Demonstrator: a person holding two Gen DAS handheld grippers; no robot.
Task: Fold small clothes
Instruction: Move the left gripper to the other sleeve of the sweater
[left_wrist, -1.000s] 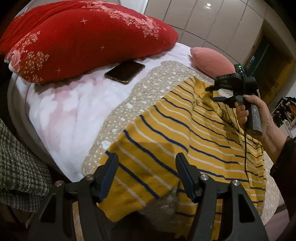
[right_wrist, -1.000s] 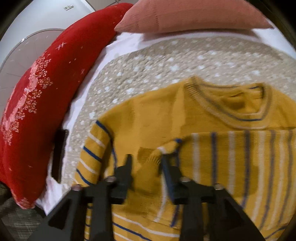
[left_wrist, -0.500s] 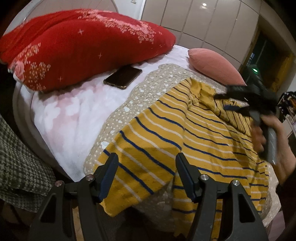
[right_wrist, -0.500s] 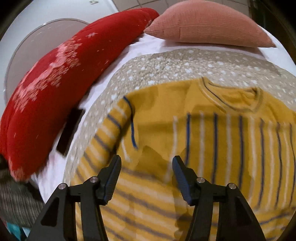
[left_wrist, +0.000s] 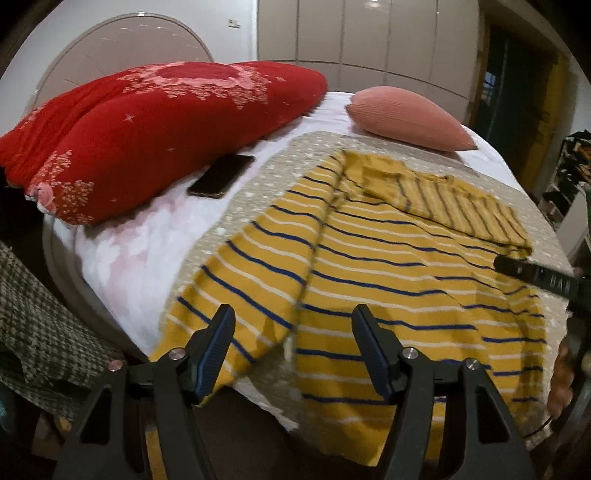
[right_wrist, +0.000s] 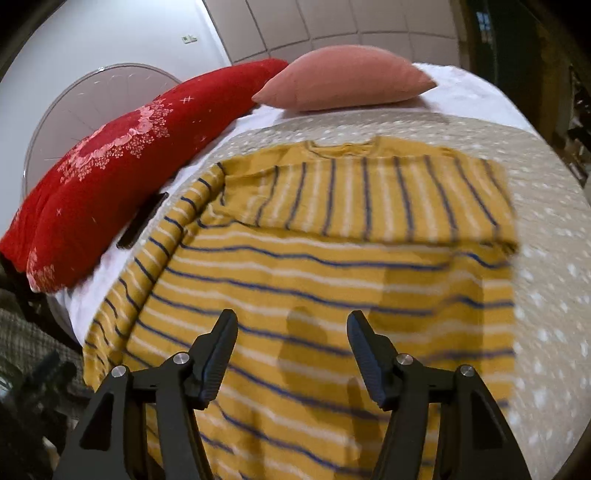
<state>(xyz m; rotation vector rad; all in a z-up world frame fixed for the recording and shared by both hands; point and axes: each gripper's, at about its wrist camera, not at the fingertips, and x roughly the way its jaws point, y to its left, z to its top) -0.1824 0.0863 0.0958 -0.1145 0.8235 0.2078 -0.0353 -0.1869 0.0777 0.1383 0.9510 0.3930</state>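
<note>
Setting: While both grippers hang above it, a mustard-yellow knitted sweater with blue and white stripes lies spread on a beige blanket with white dots that covers a bed with a pale pink-and-white sheet.
Sweater: it lies flat across the middle of the blanket, neckline toward the pillows, hem toward the near edge of the bed, where it drapes over.
Folded sleeve: one sleeve lies folded across the chest, its stripes running crosswise to the body's stripes.
Other sleeve: in the left wrist view the other sleeve runs down the left side of the body to the near edge.
Left gripper: the left gripper hovers over the hem end with its jaws opening, spread well apart, nothing pinched between its blue pads.
Right gripper: the right gripper hovers over the lower body of the sweater, jaws opening and wide apart, holding nothing.
Hand: at the right edge of the left wrist view a hand shows, blurred.
Bedding: a large red quilt with pink flower print lies along the left of the bed; a salmon-pink ribbed cushion rests at the head.
Phone: a dark smartphone lies on the sheet just beside the quilt, apart from the sweater.
Edge: a grey-green checked cloth hangs at the far left.
</note>
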